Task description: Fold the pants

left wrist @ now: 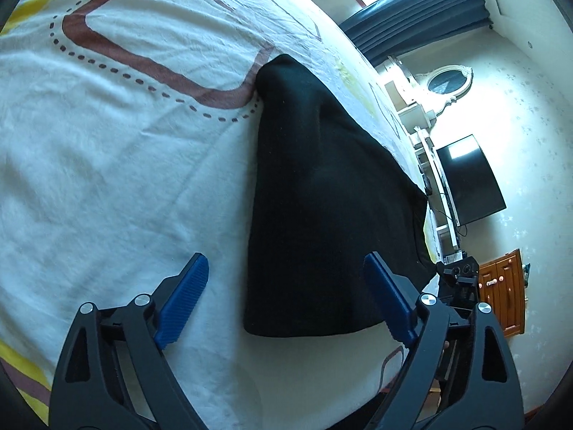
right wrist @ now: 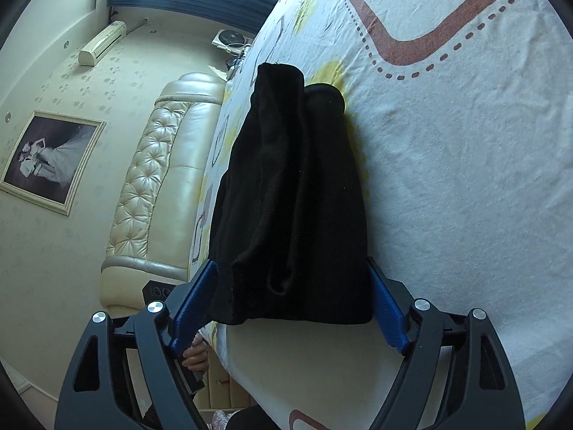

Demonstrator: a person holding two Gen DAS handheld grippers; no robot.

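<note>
My left tool (left wrist: pixel 286 288) hangs over the near edge of the bed (left wrist: pixel 118 165), its blue pads (left wrist: pixel 184 302) spread wide and pinching nothing; the near end of the folded black pants (left wrist: pixel 322 215) lies between them without touching either pad. My right tool (right wrist: pixel 292 295) is spread wide too, one pad on each side of the pants' (right wrist: pixel 293 215) near end, and I cannot tell whether the pads brush the cloth. A hand (right wrist: pixel 195 356) shows below its left pad, past the bed's edge. The pants lie folded in a long stack along the bed's side edge, layered edges towards the right tool, narrowing towards the far end. The sheet is white with brown and yellow shapes. Beyond the bed stand a padded headboard (right wrist: pixel 157 186), a framed picture (right wrist: pixel 52 159), a dark screen (left wrist: pixel 469 179) and blue curtains (left wrist: pixel 422 14).
</note>
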